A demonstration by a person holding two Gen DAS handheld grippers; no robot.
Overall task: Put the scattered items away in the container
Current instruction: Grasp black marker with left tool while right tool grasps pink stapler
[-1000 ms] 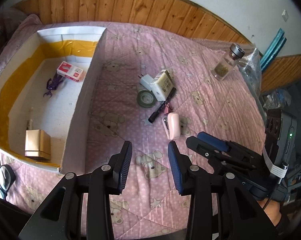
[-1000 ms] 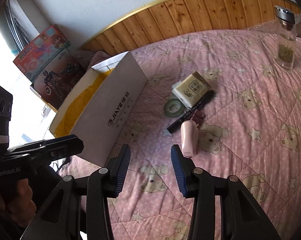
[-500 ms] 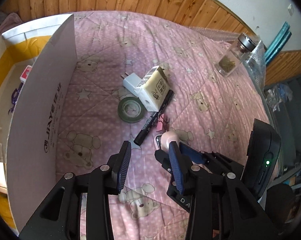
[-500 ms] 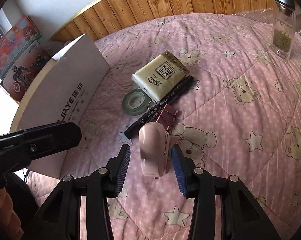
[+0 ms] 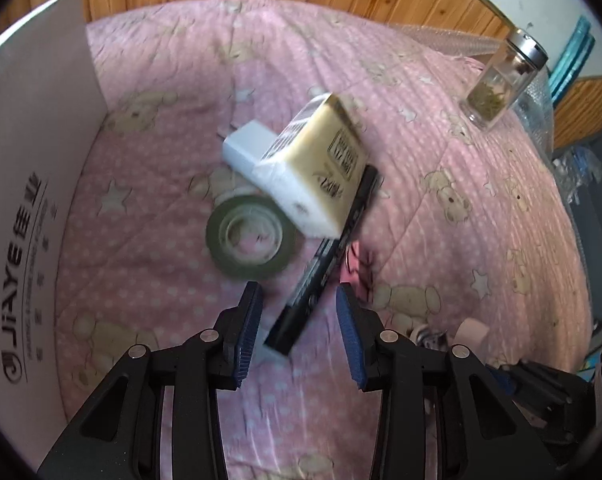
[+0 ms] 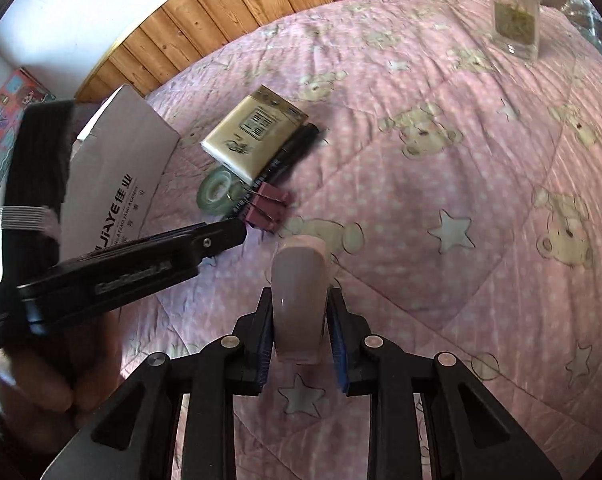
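the bed [image 5: 441, 208] carries a pink quilt printed with bears and stars, and all loose items lie on it. the white cardboard container [image 5: 29, 208] stands at the left edge of the left wrist view, its printed outer wall facing the items. the glass jar [image 5: 501, 80] stands upright near the far right of the quilt, well apart from the other items. the cream tissue pack [image 5: 325, 172] lies tilted over the white charger [image 5: 247, 148] and touches the black marker [image 5: 329, 256]. the green tape roll [image 5: 251, 238] lies flat just beside the pack. the left gripper [image 5: 299, 320] has its jaws closing, the near end of the marker lies between them, and the pads do not press on it. the right gripper [image 6: 301, 324] has its jaws closing, with both pads against the sides of the pink oblong device [image 6: 299, 300]. the maroon binder clip [image 6: 267, 210] lies beside the marker, just beyond that device.
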